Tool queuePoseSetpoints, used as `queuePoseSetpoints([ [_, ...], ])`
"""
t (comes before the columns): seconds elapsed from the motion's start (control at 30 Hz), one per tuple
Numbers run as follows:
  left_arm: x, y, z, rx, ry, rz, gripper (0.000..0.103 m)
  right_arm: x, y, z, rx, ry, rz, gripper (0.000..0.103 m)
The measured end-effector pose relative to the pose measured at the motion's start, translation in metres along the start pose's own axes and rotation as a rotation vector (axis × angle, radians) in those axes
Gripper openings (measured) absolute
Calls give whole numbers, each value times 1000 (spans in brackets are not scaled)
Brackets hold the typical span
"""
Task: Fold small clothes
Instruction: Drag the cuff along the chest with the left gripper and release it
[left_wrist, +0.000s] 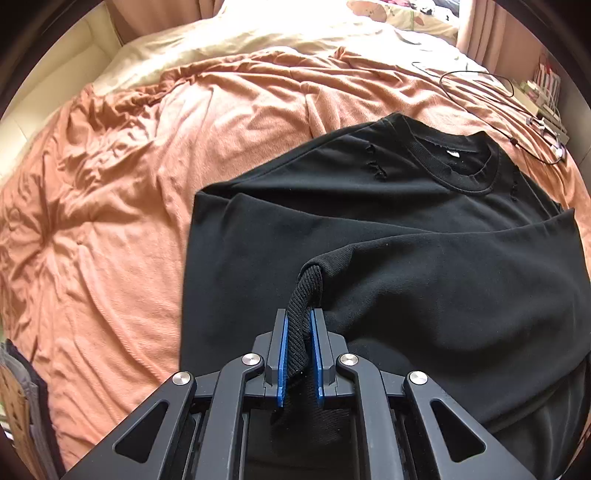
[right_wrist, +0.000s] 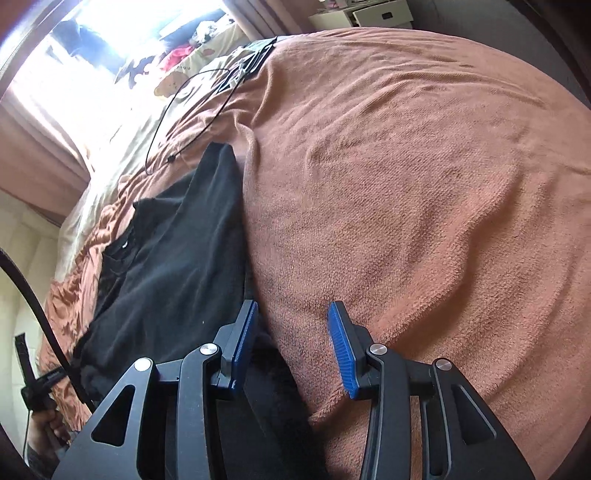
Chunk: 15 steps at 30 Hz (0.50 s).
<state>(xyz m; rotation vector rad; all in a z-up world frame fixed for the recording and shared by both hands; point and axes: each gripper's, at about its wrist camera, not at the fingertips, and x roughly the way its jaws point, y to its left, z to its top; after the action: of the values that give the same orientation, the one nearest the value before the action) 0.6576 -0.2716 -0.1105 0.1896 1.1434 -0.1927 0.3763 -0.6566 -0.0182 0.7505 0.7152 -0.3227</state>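
Observation:
A black sweatshirt lies on the orange blanket, collar toward the far side, its sleeves folded across the chest. My left gripper is shut on the ribbed cuff of one sleeve, holding it up over the body of the garment. In the right wrist view the same sweatshirt stretches along the left. My right gripper is open beside the garment's right edge, over bare blanket, with nothing between its pads.
A black cable and small devices lie at the bed's far right. A cream sheet covers the head of the bed. A hand on the other gripper shows at lower left in the right wrist view. Drawers stand beyond the bed.

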Motion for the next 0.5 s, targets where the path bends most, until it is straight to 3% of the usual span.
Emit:
queuePoseSetpoints([
  [0.13,8,0,-2,-5,9,-9,12,5,10,-4,-43,22,49,37],
  [0.33,15,3,-3,-7,20,-29,12,32,29,-11,-166,89,-43,37],
  [0.37,15,4,-2,-8,20,-32,12,36,30,-13,-192,95,-72,35],
  [0.43,16,5,0,-11,18,-36,12,38,32,-12,-217,89,-118,21],
  [0.5,19,7,1,-16,17,-24,13,36,32,-10,-202,90,-115,17],
])
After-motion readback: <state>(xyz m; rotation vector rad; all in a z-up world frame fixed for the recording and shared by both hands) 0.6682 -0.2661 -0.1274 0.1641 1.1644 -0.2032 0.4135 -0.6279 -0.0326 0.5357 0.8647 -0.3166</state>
